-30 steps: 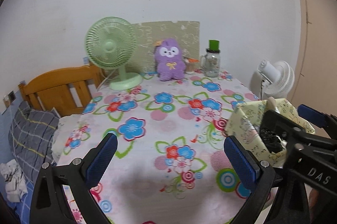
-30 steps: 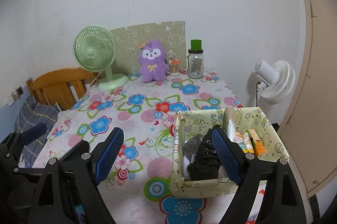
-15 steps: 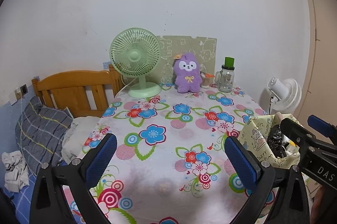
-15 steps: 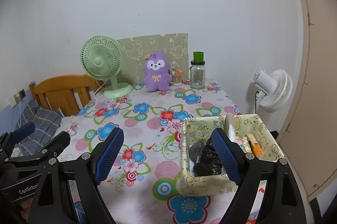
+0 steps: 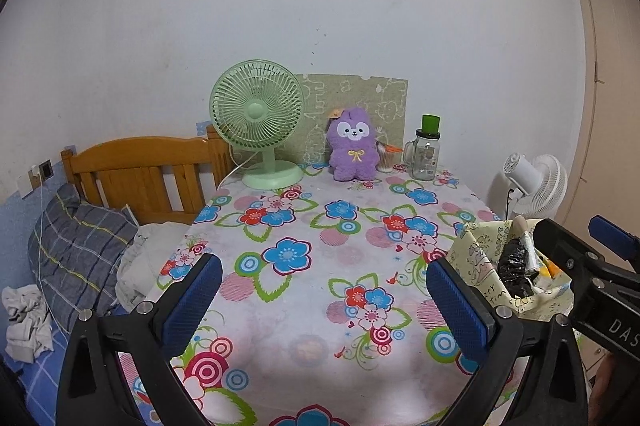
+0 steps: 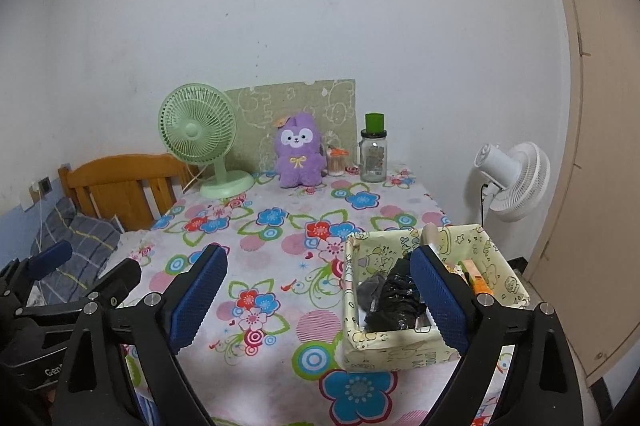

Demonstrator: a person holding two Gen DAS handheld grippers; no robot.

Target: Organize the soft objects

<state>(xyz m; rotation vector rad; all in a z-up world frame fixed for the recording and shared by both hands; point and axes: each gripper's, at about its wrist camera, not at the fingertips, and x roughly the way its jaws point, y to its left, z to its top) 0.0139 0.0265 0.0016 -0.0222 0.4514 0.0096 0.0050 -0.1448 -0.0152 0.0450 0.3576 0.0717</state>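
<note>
Both my tools hang spread and empty: the left gripper (image 5: pixel 320 294) and right gripper (image 6: pixel 320 294) over the near edge of the flowered tablecloth (image 5: pixel 304 290). Just beyond, the pale yellow printed fabric box (image 6: pixel 420 342) holds crumpled black stuff. Far back, the fluffy purple plush toy (image 6: pixel 298 156) sits untouched, so I judge nearly everything remains.

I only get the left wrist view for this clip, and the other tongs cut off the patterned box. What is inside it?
Observer: In the right wrist view, the box holds a crumpled black bag on its left side.
Operator: Anything else in there?
Observer: An orange pack lies along the right side.
Operator: Are the right tongs carrying anything?
Observer: No. The right tongs are wide open with nothing between them.
</note>
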